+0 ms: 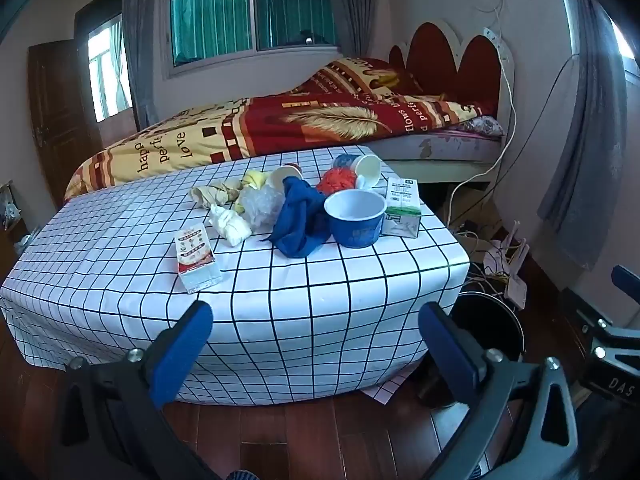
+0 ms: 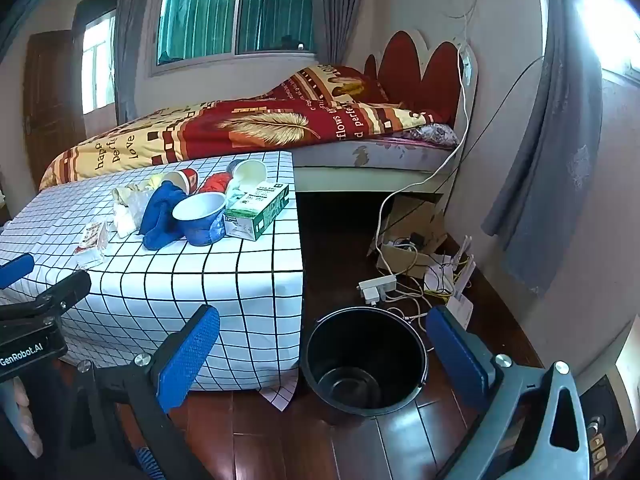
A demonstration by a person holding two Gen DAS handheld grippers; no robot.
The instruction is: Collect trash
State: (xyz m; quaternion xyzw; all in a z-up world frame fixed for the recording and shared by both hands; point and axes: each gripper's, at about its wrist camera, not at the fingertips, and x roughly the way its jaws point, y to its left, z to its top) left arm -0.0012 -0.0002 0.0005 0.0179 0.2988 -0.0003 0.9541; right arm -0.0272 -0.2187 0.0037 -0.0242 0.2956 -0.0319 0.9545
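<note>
Trash lies piled on the checked tablecloth (image 1: 312, 280): a red-and-white carton (image 1: 198, 260), a blue bowl (image 1: 355, 216), a green-and-white carton (image 1: 402, 210), a blue cloth (image 1: 300, 220), crumpled white tissue (image 1: 232, 226), clear plastic wrap (image 1: 262, 202) and paper cups (image 1: 368, 168). My left gripper (image 1: 316, 316) hangs open before the table's front edge, holding nothing. My right gripper (image 2: 324, 320) is open too, above an empty black bin (image 2: 360, 344) on the floor right of the table. The blue bowl (image 2: 200, 216) and green carton (image 2: 256, 208) are at the table's near right corner.
A bed with a red-and-yellow quilt (image 1: 280, 120) stands behind the table. Cables, a power strip (image 2: 378, 284) and a cardboard box (image 2: 404, 252) clutter the floor past the bin. The wooden floor (image 2: 340, 240) lies between table and wall. A grey curtain (image 2: 552, 160) hangs on the right.
</note>
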